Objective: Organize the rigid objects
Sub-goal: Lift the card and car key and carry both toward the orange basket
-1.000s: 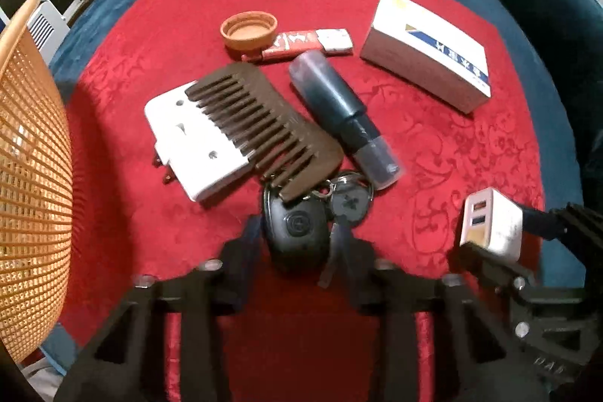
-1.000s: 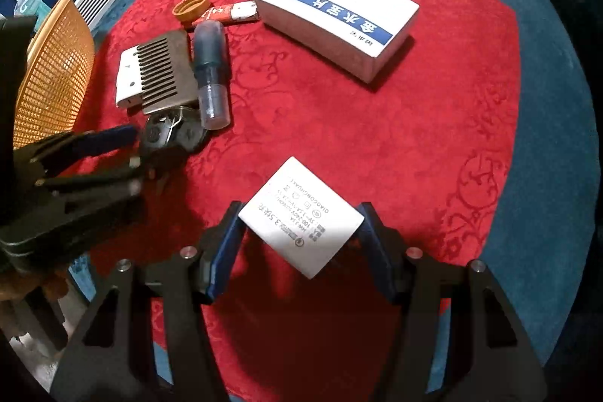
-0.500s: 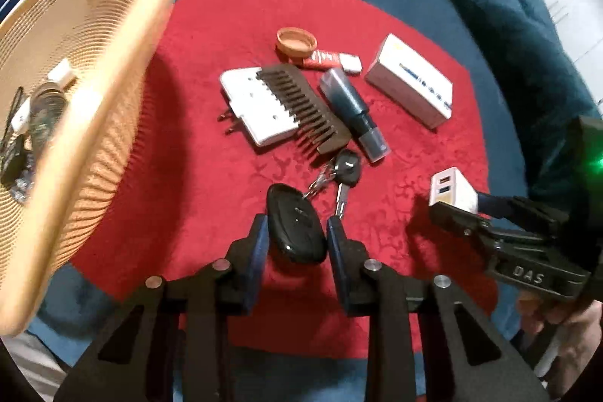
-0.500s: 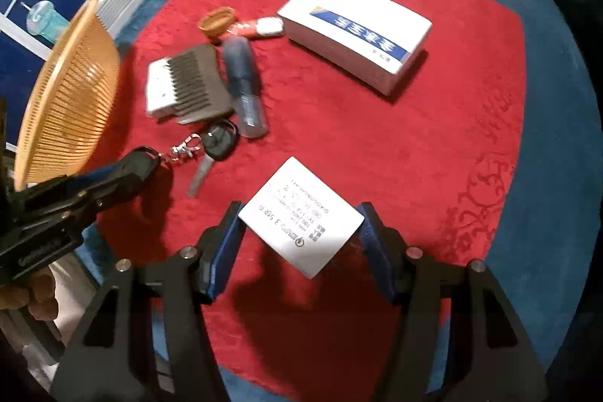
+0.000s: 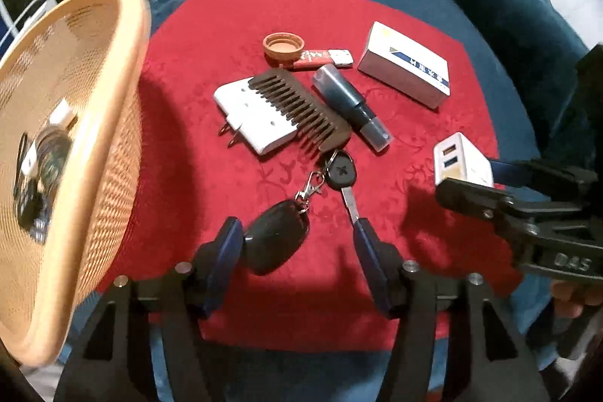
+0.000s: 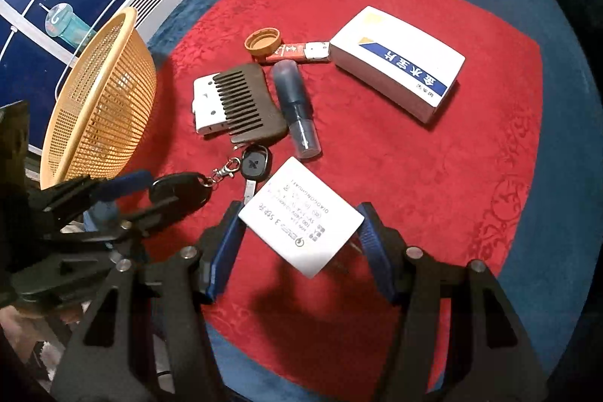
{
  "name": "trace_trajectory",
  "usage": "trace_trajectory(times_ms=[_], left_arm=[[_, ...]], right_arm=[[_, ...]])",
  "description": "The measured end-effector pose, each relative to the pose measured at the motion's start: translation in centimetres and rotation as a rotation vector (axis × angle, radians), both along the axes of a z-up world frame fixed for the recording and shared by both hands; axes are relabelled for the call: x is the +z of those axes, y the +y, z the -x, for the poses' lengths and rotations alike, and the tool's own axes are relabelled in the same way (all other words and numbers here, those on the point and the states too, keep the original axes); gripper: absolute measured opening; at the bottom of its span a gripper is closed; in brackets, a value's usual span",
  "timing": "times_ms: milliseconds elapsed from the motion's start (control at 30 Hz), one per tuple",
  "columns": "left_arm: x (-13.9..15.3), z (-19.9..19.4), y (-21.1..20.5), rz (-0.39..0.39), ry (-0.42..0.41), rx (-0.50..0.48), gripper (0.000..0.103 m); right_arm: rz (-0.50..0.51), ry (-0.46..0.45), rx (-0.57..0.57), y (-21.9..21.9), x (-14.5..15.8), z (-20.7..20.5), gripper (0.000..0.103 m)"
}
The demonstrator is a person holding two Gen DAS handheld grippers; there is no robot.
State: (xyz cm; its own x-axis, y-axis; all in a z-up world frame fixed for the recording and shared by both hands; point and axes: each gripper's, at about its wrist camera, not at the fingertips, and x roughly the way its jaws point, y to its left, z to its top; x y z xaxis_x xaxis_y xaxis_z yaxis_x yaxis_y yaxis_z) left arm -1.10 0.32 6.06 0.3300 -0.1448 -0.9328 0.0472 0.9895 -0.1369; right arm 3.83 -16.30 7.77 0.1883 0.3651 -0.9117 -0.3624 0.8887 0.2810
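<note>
Here our left tongs (image 5: 297, 236) stand apart, the black key fob (image 5: 277, 236) against the left finger on the red cloth (image 5: 211, 36). Our right tongs (image 6: 299, 225) clamp the white charger (image 6: 301, 230). Only the left view shows inside the basket (image 5: 94, 153), far left.

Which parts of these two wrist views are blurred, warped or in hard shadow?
Left wrist view: the orange plastic mesh basket is smeared by motion blur, and dark vignette fills the corners. Right wrist view: the same basket is sharp; fisheye bends the red patterned cloth; the white rectangular USB charger in the right gripper casts a hard shadow forward.
</note>
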Motion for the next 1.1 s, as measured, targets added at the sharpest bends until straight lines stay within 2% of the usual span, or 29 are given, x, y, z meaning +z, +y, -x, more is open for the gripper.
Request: trace_trajectory(times_ms=[200, 267, 333, 367, 433, 700, 933, 1100], left_arm=[[-2.1, -2.6, -1.5, -0.043, -0.001, -0.058, 0.06], [-3.3, -3.4, -1.9, -0.03, 0.029, -0.075, 0.046], [-3.9, -3.9, -2.0, -0.018, 0.05, -0.089, 0.017], [-3.8, -3.8, -1.9, -0.013, 0.049, -0.086, 0.007], [-3.4, -3.6, -1.4, 0.004, 0.058, -0.065, 0.002], [2.4, -1.3, 1.2, 0.157, -0.03, -0.011, 0.001], [7.4, 0.0, 2.6, 0.192, -0.13, 0.008, 0.001], [8.9, -0.7, 3.6, 0.196, -0.17, 0.031, 0.001]], right_arm=[[0.02, 0.005, -0.013, 0.0, -0.2, -0.2, 0.061], [0.024, 0.005, -0.02, -0.3, -0.2, -0.3, 0.061], [0.027, 0.004, -0.027, -0.5, -0.2, -0.3, 0.061], [0.029, 0.004, -0.029, -0.6, -0.1, -0.3, 0.061], [0.026, 0.003, -0.036, -0.9, -0.1, -0.3, 0.061], [-0.007, 0.0, -0.038, -0.7, 0.5, -0.5, 0.061], [-0.055, -0.025, -0.028, 0.3, 2.4, -0.7, 0.061], [-0.079, -0.051, -0.016, 1.4, 3.9, -0.8, 0.061]])
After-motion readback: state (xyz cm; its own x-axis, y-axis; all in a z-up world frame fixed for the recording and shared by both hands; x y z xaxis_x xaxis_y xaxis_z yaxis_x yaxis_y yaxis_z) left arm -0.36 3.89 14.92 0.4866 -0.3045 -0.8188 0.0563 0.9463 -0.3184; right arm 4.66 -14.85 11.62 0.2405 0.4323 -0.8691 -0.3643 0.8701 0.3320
